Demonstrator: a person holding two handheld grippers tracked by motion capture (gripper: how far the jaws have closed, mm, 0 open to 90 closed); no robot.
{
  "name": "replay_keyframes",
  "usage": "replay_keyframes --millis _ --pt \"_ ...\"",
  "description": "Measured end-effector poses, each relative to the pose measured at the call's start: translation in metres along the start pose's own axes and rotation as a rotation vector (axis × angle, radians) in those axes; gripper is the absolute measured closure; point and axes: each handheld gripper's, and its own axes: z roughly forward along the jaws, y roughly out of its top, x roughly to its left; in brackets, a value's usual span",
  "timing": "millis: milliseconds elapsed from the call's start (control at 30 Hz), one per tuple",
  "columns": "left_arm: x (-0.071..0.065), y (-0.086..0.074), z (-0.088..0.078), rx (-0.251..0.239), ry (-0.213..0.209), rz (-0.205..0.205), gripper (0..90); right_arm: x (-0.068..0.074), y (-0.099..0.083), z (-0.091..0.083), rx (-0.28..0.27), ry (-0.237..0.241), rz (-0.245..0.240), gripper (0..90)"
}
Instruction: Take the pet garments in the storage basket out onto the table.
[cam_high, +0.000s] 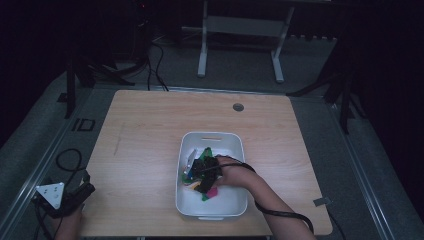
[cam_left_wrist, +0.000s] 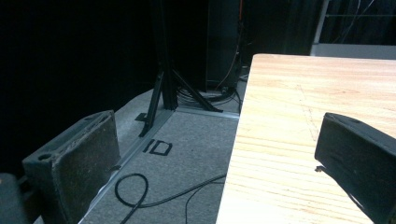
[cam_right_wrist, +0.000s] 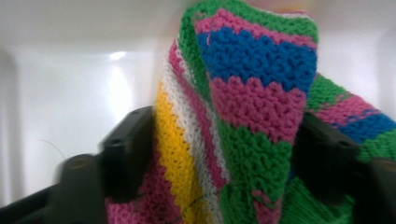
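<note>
A white plastic bin (cam_high: 212, 205) sits in the lower middle of the high view, on the near half of a wooden table (cam_high: 150, 150), its front rim close to the table's near edge. Inside it lies a striped knitted cloth (cam_high: 207, 172) in green, pink, blue, yellow and white. The right gripper (cam_high: 206, 172) reaches into the bin from the lower right, its cable trailing over the forearm; in the right gripper view its jaws press on a raised fold of the cloth (cam_right_wrist: 243, 116) from both sides, with the bin's white wall (cam_right_wrist: 70, 93) behind. The left gripper (cam_high: 67, 197) rests at the lower left of the high view, off the table's left corner. In the left gripper view its jaws stand wide apart, straddling the table edge (cam_left_wrist: 238, 140), grey floor (cam_left_wrist: 187, 149) on the left. The table's far half and left side are bare.
</note>
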Motion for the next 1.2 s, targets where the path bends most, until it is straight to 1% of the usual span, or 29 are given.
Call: replay_keyframes --millis 33,133,200,233,300,467,567,633,833,867,900,933,967,1100,1200 --pt "0.000 0.000 0.000 0.000 0.000 0.000 0.4 0.001 0.000 0.000 0.002 -0.021 -0.008 40.3" --pt "0.000 0.000 0.000 0.000 0.001 0.000 0.4 0.003 0.001 -0.002 0.017 -0.056 -0.025 56.9" --pt "0.000 0.000 0.000 0.000 0.001 0.000 0.4 0.003 0.002 -0.004 0.026 -0.063 -0.027 65.5" --pt "0.000 0.000 0.000 0.001 0.000 0.000 0.4 0.004 0.002 -0.004 0.025 -0.068 -0.036 68.3" --pt "0.000 0.000 0.000 0.001 0.001 -0.001 0.4 0.004 0.003 -0.006 0.028 -0.068 -0.038 71.6" --pt "0.000 0.000 0.000 0.001 0.001 -0.001 0.4 0.001 -0.001 -0.016 0.013 -0.067 -0.017 73.4" --pt "0.000 0.000 0.000 0.002 0.002 -0.001 0.4 0.000 -0.004 -0.024 -0.004 -0.067 -0.014 73.5" --pt "0.000 0.000 0.000 0.003 0.002 -0.001 0.4 0.000 -0.005 -0.032 -0.015 -0.064 -0.014 73.6" --pt "0.000 0.000 0.000 0.003 0.004 0.000 0.4 -0.004 -0.007 -0.060 -0.073 -0.078 0.000 73.6" --pt "0.000 0.000 0.000 0.003 0.004 0.000 0.4 -0.004 -0.007 -0.060 -0.073 -0.078 0.000 73.6" --pt "0.000 0.000 0.000 0.004 0.005 0.001 0.4 -0.005 -0.007 -0.065 -0.082 -0.086 0.000 73.6" --pt "0.000 0.000 0.000 0.004 0.004 0.001 0.4 -0.006 -0.006 -0.075 -0.095 -0.094 -0.002 73.6" --pt "0.000 0.000 0.000 0.003 0.004 -0.001 0.4 -0.007 -0.005 -0.080 -0.104 -0.100 -0.002 73.7" --pt "0.000 0.000 0.000 0.001 0.004 -0.003 0.4 -0.009 -0.001 -0.103 -0.143 -0.112 -0.006 73.6" --pt "0.000 0.000 0.000 0.002 0.003 -0.002 0.4 -0.010 0.001 -0.118 -0.152 -0.131 -0.011 73.6"
